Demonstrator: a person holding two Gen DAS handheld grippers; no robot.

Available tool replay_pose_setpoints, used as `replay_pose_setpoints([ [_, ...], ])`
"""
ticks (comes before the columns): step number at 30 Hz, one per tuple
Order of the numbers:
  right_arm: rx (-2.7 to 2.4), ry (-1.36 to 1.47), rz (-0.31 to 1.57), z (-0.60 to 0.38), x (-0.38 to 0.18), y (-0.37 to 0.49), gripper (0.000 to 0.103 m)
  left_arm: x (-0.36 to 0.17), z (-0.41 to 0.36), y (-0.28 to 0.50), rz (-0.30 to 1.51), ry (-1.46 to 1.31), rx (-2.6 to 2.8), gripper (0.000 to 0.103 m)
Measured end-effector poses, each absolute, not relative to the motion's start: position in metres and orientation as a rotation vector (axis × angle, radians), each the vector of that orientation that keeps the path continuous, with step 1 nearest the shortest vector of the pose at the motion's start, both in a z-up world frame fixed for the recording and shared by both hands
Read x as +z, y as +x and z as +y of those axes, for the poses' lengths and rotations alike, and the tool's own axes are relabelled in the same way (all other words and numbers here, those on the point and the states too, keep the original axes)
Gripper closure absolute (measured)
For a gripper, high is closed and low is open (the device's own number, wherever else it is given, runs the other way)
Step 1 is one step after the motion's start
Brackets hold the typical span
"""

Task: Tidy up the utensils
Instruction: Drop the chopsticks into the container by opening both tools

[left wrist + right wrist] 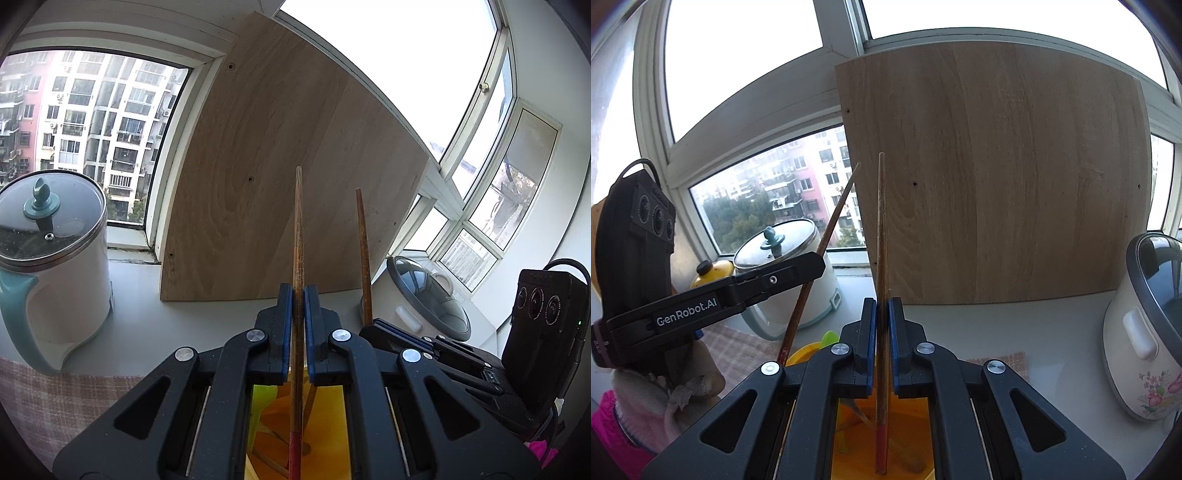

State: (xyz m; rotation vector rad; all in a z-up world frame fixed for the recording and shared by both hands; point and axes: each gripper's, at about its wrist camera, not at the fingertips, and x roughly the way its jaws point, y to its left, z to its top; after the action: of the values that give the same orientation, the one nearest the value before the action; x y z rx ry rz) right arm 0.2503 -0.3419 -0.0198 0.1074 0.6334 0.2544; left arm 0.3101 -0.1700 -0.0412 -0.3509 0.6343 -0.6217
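Chopsticks: left gripper (299, 295) clenches one chopstick (297, 229), right gripper (882, 306) another (881, 229); both point up, brown wood, red lower ends, over orange container (912, 413).

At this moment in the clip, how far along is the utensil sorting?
Mid-job. Already done, it seems: a few utensils lie in the yellow container below the grippers. In hand: the left gripper is shut on one chopstick, the right gripper on the other chopstick, both with red ends hanging over the container. Left: lowering and releasing both. Whether more utensils wait elsewhere cannot be seen.
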Motion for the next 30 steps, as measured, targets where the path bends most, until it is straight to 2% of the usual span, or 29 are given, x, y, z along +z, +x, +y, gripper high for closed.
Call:
replay_pose_setpoints([
  [12, 0.246, 0.12, 0.659, -0.345, -0.025, 0.248, 0.096, -0.043, -0.171, 0.299, 0.646, -0.299, -0.625, 0.099],
  [13, 0.237, 0.113, 0.661, -0.344, -0.026, 0.248, 0.087, -0.043, -0.17, 0.298, 0.65, -0.296, -0.624, 0.098],
  [14, 0.224, 0.104, 0.658, -0.344, -0.025, 0.247, 0.08, -0.042, -0.17, 0.296, 0.653, -0.291, -0.619, 0.093],
  [15, 0.212, 0.1, 0.65, -0.345, -0.025, 0.245, 0.063, -0.042, -0.169, 0.295, 0.654, -0.286, -0.617, 0.087],
  [16, 0.203, 0.103, 0.642, -0.346, -0.025, 0.242, 0.057, -0.041, -0.168, 0.293, 0.648, -0.284, -0.615, 0.076],
  [17, 0.202, 0.11, 0.641, -0.348, -0.024, 0.24, 0.057, -0.04, -0.167, 0.291, 0.641, -0.28, -0.612, 0.073],
  [30, 0.159, 0.127, 0.641, -0.351, -0.012, 0.214, 0.057, -0.024, -0.152, 0.27, 0.644, -0.259, -0.607, 0.073],
])
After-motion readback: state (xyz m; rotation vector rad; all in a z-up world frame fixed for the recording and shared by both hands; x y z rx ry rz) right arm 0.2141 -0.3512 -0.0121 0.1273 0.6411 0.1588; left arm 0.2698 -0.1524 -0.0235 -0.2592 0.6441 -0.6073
